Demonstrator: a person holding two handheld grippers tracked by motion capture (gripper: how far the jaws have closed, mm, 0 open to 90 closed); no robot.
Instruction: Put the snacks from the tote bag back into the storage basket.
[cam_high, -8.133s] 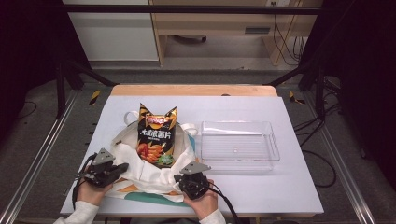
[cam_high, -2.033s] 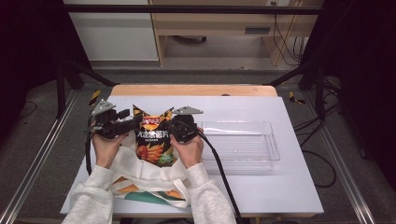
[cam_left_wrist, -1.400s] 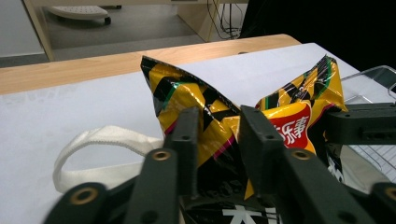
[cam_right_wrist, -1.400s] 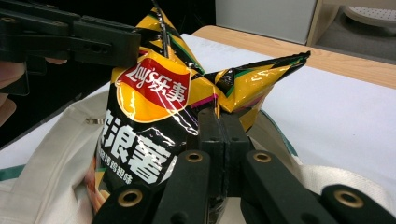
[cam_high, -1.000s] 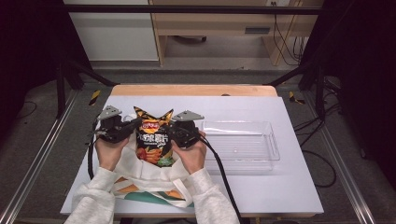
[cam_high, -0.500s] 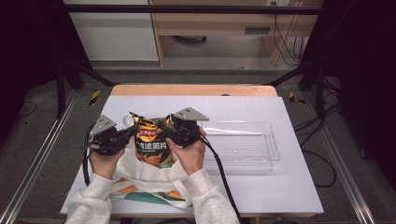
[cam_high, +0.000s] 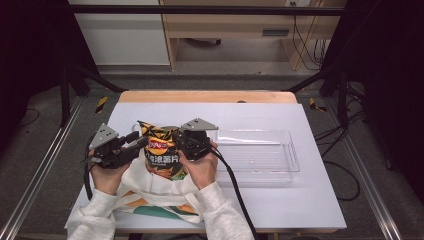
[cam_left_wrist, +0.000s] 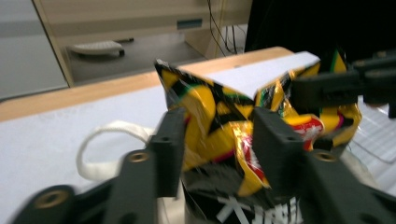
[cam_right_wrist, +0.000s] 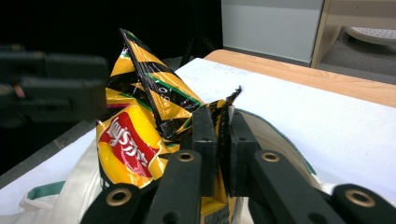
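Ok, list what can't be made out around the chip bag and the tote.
- Lower part of the chip bag: high view, hidden inside the tote bag.
- Tote's print: high view, covered by the person's forearms.
- Whether the left gripper presses the bag: left gripper view, blurred; its jaws have just been opening.
- Tray contents: high view, too small.

Chip bag (cam_high: 162, 157) bottom inside tote (cam_high: 150, 192)

Clear plastic tray (cam_high: 280, 170) on white table (cam_high: 310, 210)
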